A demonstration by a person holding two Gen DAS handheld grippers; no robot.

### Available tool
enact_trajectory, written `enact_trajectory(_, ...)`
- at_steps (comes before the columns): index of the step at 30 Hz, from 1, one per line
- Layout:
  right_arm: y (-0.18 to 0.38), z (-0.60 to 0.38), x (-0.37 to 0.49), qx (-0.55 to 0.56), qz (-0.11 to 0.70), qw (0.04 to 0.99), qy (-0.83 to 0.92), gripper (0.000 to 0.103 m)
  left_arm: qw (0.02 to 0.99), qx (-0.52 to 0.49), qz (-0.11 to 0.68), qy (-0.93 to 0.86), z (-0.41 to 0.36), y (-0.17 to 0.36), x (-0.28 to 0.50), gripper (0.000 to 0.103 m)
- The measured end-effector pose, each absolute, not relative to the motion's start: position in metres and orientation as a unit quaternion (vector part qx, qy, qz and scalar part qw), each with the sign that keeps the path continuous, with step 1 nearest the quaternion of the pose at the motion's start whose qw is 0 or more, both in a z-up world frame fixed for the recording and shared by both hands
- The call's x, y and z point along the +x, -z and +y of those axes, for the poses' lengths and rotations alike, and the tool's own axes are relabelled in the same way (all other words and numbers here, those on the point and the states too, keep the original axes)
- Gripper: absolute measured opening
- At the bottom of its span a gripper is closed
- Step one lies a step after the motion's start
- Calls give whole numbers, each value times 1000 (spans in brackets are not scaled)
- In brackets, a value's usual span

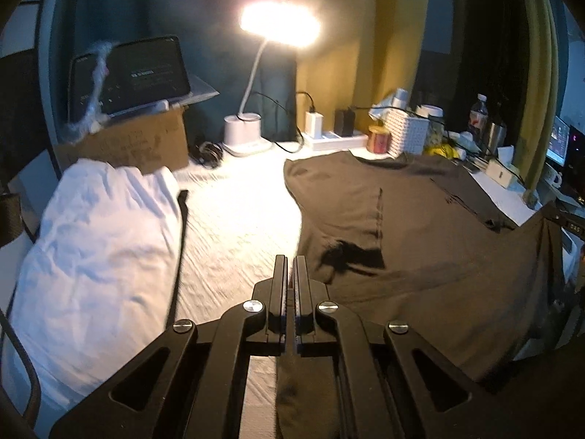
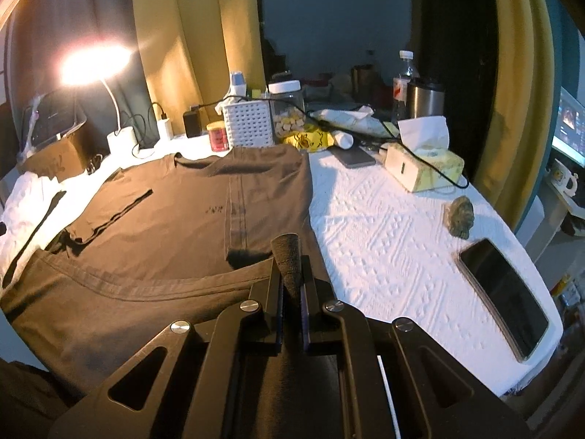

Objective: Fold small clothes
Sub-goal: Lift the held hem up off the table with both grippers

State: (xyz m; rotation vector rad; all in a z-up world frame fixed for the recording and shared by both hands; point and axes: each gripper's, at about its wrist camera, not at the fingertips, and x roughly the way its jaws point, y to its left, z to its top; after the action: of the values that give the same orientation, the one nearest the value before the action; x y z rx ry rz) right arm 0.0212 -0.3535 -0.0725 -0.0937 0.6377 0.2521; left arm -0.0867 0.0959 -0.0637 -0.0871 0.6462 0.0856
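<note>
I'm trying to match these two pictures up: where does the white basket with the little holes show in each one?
Left wrist view: the white basket sits far back, right of centre, beyond the dark shirt.
Right wrist view: the basket is at the back, left of centre, just behind the shirt's collar.
Shared landmark: the lit desk lamp, left of the basket in both.

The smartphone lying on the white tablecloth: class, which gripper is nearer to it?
Right. The right gripper, gripping the dark T-shirt hem, has the smartphone close on its right; the left gripper holds the hem farther left, phone unseen there.
</note>
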Motion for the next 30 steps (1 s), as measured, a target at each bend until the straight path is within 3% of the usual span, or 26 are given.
enact_trajectory(3, 70, -351, 24, -48, 311, 941, -128, 8, 944, -43, 322, -47, 101, 66, -83, 0)
enact_trajectory(10, 75, -354, 28, -46, 321, 938, -126, 8, 907, -55, 415, -46, 104, 110, -59, 3)
enact_trajectory(11, 75, -354, 29, -46, 321, 937, -126, 8, 904, -59, 420, -45, 104, 115, -57, 15)
enact_trajectory(12, 75, -355, 29, -47, 322, 937, -125, 8, 902, -62, 425, -45, 105, 121, -55, 42)
enact_trajectory(14, 73, -356, 29, -47, 321, 938, -125, 8, 901, -67, 426, -48, 105, 128, -52, 66)
enact_trajectory(19, 71, -357, 29, -47, 320, 938, -124, 8, 904, -47, 425, -23, 96, 137, -44, 64)
enact_trajectory(21, 69, -357, 29, -48, 319, 938, -124, 8, 903, -30, 427, -12, 91, 139, -41, 28)
enact_trajectory(24, 66, -357, 29, -49, 318, 939, -124, 8, 903, -12, 429, -13, 86, 138, -41, 2)
enact_trajectory(30, 63, -354, 32, -52, 316, 939, -125, 8, 913, 1, 407, -17, 83, 120, -50, 2)
